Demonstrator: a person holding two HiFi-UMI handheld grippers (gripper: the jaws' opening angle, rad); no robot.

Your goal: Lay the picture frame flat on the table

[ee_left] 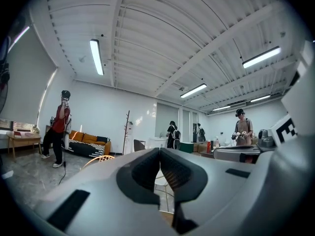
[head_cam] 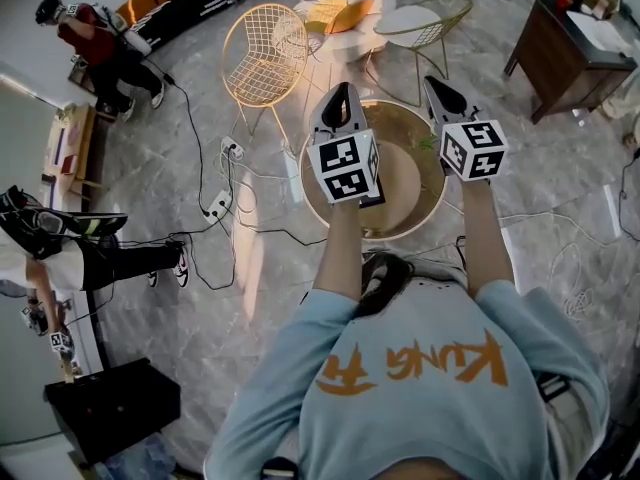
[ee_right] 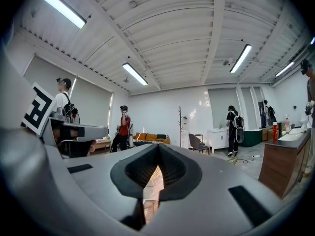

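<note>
In the head view both grippers are raised over a round gold-rimmed table (head_cam: 312, 183). My left gripper (head_cam: 343, 89) has its jaws closed tip to tip with nothing between them, and so does my right gripper (head_cam: 433, 81). A small dark thing (head_cam: 375, 197) on the tabletop peeks out from under the left gripper's marker cube; I cannot tell whether it is the picture frame. In the left gripper view, the left gripper (ee_left: 160, 149) points out across the room at ceiling and walls. The right gripper (ee_right: 158, 146) in its own view does the same. Neither gripper view shows the table's top.
A yellow wire chair (head_cam: 265, 53) and a pale green wire chair (head_cam: 432, 23) stand beyond the table. A dark wooden side table (head_cam: 565, 53) is at the far right. Cables and a power strip (head_cam: 218, 205) lie on the floor to the left. Other people stand at left (head_cam: 95, 40).
</note>
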